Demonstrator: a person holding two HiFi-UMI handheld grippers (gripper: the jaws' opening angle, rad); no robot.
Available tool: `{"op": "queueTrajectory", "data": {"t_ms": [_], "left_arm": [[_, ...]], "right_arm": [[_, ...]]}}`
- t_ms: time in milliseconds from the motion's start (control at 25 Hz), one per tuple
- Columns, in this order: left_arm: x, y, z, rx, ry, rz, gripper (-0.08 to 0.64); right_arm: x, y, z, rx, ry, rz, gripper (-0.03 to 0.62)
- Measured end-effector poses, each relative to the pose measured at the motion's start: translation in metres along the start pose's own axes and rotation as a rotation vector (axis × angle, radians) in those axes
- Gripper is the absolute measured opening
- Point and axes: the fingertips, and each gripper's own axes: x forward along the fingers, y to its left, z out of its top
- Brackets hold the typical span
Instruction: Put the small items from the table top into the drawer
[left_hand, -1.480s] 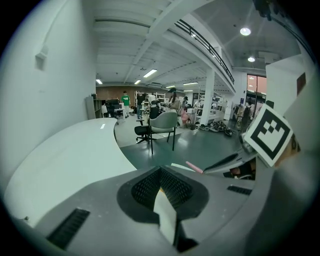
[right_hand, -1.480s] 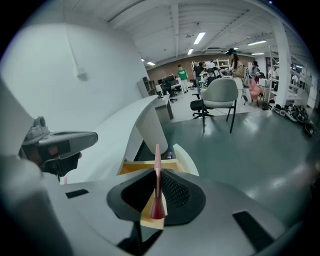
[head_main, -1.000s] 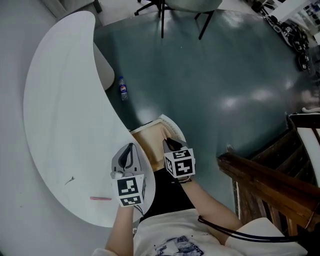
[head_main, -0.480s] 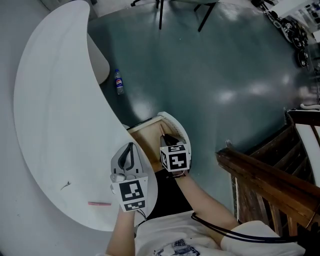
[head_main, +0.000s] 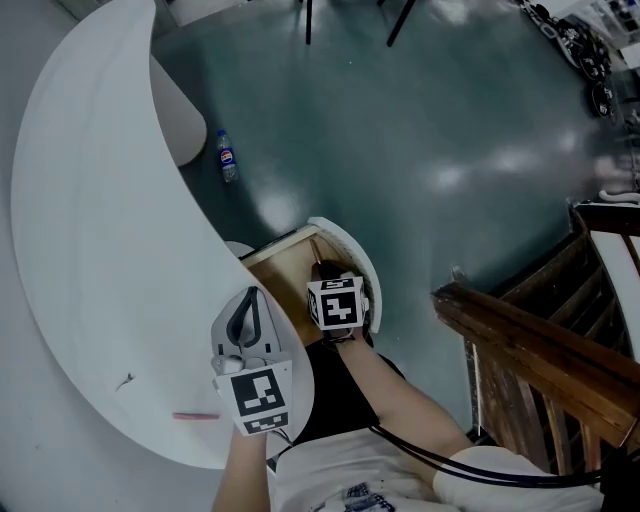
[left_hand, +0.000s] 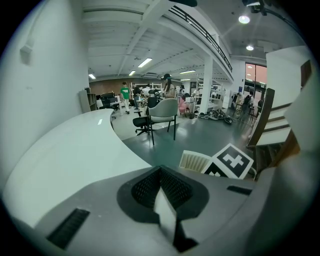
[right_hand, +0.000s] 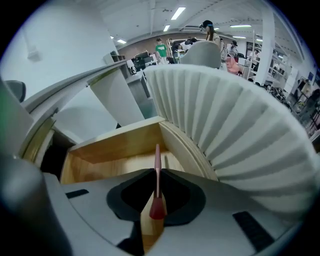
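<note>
Right gripper (right_hand: 156, 172): I pinch a slim pink stick (right_hand: 157, 155), its long axis along the jaws, tip pointing ahead into the open wooden drawer (right_hand: 115, 145). Left gripper (left_hand: 160, 169): jaws pressed together, empty, above the white table (left_hand: 75, 150).

Indoor, even overhead light. Head view is dimmish and grey-toned. The floor (head_main: 520, 240) carries soft white glare patches, and the white table top (head_main: 90, 250) is bright but not blown out, with a soft shadow under its edge. Both gripper views show heavy fisheye: black corners, straight lines bowed at the rims. Ceiling spots (left_hand: 244, 19) and strip lights (right_hand: 178, 12) are clipped white. The left gripper (left_hand: 160, 168) and right gripper (right_hand: 156, 171) are soft and shaded close to the lens. Drawer (right_hand: 115, 150) wood is warmly lit. The near end of the red stick (right_hand: 157, 207) is out of focus.
</note>
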Motion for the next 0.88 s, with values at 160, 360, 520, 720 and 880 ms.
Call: {"op": "queueTrajectory", "data": {"t_ms": [160, 360, 520, 720, 880], "left_arm": [[0.000, -0.001, -0.003, -0.007, 0.008, -0.007, 0.025], [0.001, -0.003, -0.002, 0.001, 0.010, -0.010, 0.025], [0.002, -0.002, -0.003, 0.006, 0.016, -0.011, 0.025], [0.001, -0.003, -0.004, 0.010, 0.019, -0.016, 0.025], [0.001, -0.004, -0.004, 0.015, 0.022, -0.020, 0.025]], "right_arm": [[0.012, -0.004, -0.009, 0.018, 0.030, -0.015, 0.061], [0.025, -0.004, -0.008, -0.009, 0.042, -0.041, 0.061], [0.034, -0.006, -0.009, -0.024, 0.045, -0.080, 0.061], [0.043, -0.009, -0.011, -0.068, 0.025, -0.117, 0.061], [0.048, -0.011, -0.010, -0.080, 0.019, -0.124, 0.061]]}}
